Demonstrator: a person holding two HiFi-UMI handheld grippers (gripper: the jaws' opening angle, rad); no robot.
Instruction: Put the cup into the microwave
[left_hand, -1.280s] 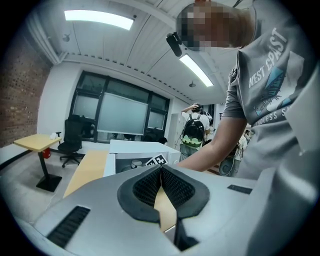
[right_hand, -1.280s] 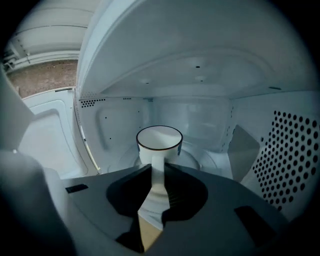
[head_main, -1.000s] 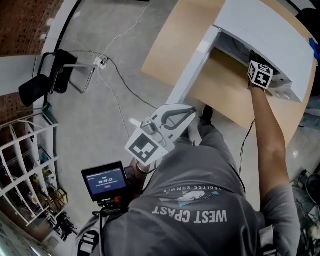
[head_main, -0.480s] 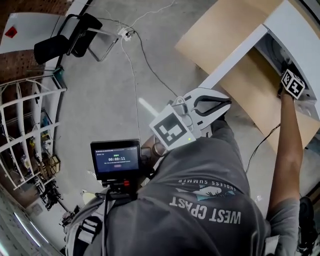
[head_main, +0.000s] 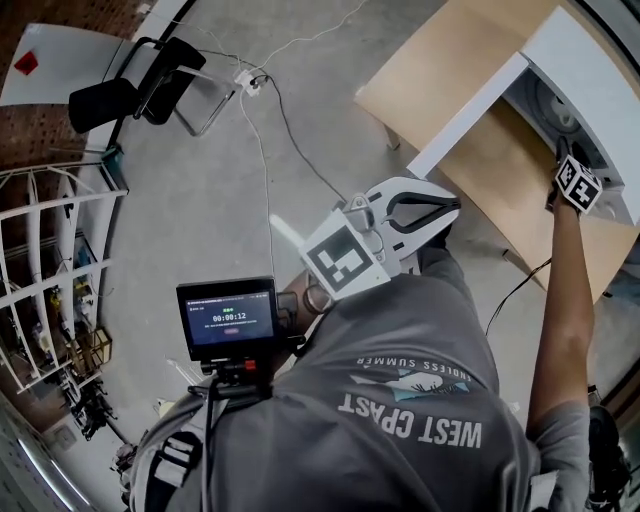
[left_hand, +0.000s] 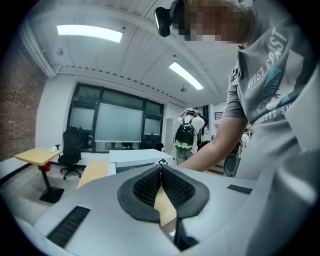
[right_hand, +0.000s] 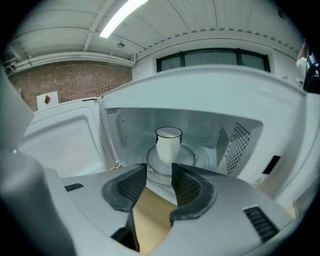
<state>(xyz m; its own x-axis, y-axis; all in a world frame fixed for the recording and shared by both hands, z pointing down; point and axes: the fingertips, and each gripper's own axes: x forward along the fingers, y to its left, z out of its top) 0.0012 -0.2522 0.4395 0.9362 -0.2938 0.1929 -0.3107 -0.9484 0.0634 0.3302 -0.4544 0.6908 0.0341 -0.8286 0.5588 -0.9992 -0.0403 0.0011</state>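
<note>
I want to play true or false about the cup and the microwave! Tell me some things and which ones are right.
1. The cup stands upright inside the microwave. True.
2. The right gripper is squeezing the cup. False: its jaws stand apart with nothing between them, and the cup sits farther in, on the round plate.
3. The microwave door is closed. False: it is swung open to the side.
4. The left gripper is shut and holds nothing. True.
</note>
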